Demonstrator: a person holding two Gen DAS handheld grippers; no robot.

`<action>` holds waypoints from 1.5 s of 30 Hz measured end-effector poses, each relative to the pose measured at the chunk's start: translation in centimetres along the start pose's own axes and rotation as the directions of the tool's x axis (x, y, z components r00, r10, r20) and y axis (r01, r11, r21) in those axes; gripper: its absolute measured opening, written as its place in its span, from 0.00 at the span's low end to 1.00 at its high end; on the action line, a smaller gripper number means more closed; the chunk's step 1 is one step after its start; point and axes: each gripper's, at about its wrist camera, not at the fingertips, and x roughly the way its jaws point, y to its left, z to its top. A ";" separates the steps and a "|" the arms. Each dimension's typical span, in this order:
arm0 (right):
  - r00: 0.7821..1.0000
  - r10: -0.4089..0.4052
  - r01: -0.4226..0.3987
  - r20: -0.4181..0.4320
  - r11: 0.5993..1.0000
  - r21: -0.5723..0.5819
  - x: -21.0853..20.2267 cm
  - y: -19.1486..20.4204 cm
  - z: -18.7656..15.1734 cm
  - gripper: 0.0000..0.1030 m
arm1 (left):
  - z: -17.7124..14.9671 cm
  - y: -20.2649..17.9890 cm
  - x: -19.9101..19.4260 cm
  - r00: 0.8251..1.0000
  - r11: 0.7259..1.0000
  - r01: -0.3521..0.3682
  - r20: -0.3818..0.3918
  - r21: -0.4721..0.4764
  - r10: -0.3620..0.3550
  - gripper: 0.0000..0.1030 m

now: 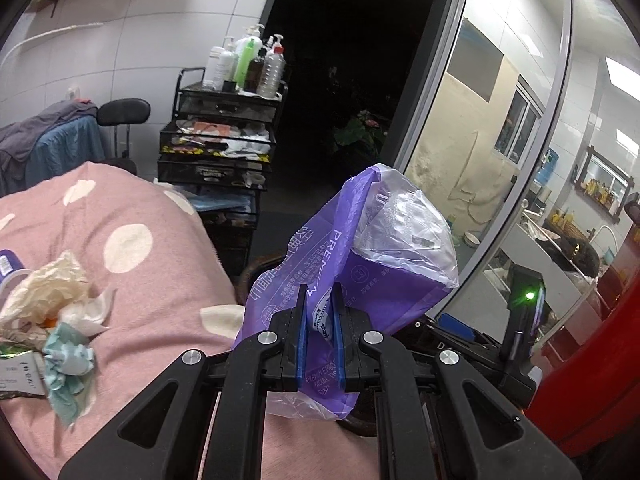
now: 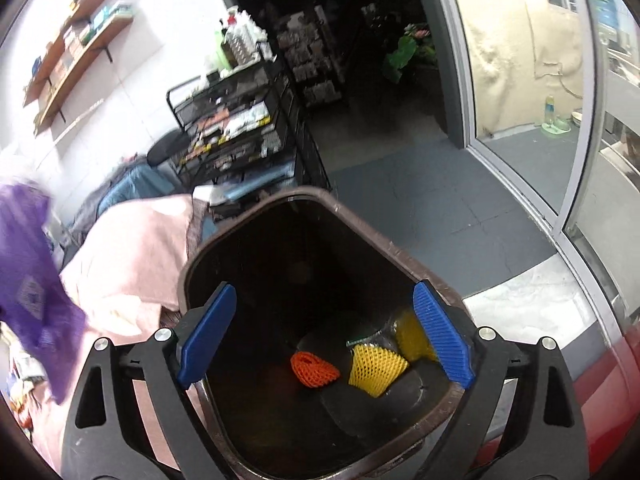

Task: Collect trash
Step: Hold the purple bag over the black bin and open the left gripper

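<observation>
My left gripper is shut on a purple and clear plastic tissue wrapper, which stands up crumpled above the fingers. The same wrapper shows blurred at the left edge of the right wrist view. My right gripper hangs open over the mouth of a dark brown bin, with nothing between its blue pads. On the bin's floor lie an orange foam net and two yellow foam nets. A pile of crumpled tissues and wrappers lies on the pink dotted blanket, to the left of my left gripper.
A black mesh cart with bottles on top stands behind the bed, next to a black chair. A glass door runs along the right. Something red is close at the lower right. Grey floor lies beyond the bin.
</observation>
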 end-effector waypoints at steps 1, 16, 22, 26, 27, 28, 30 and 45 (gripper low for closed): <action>1.000 -0.007 0.007 0.012 1.000 0.003 -0.3 0.0 0.1 0.88 | 0.0 -0.1 0.6 1.000 1.000 0.006 -0.012 -0.002 -0.006 0.11; 0.988 -0.080 0.074 0.136 0.996 0.049 -3.4 -1.2 1.0 0.91 | -1.1 -1.6 7.2 0.980 1.000 0.012 -0.200 -0.010 -0.014 0.11; 0.985 -0.093 0.085 0.147 0.995 0.057 -3.8 -1.6 1.2 0.92 | -1.5 -2.0 8.6 0.967 1.000 -0.006 -0.255 -0.007 0.004 0.11; 0.980 -0.106 0.099 0.166 0.994 0.052 -4.3 -1.5 1.3 0.93 | -1.8 -2.0 9.3 0.957 1.000 -0.008 -0.289 -0.014 0.003 0.11; 0.980 -0.106 0.098 0.168 0.994 0.052 -4.3 -1.5 1.3 0.93 | -1.9 -2.1 9.5 0.955 1.000 -0.009 -0.295 -0.011 0.005 0.12; 0.980 -0.108 0.100 0.170 0.994 0.051 -4.3 -1.6 1.3 0.93 | -2.0 -2.1 9.6 0.953 1.000 -0.011 -0.302 -0.006 0.009 0.17; 0.979 -0.109 0.102 0.173 0.994 0.051 -4.4 -1.6 1.3 0.93 | -2.2 -2.3 9.8 0.949 1.000 -0.013 -0.314 -0.001 0.012 0.36; 0.982 -0.096 0.087 0.161 0.994 0.062 -4.1 -1.7 1.2 0.95 | -2.0 -1.6 6.8 0.972 0.998 -0.059 -0.227 0.037 0.066 0.88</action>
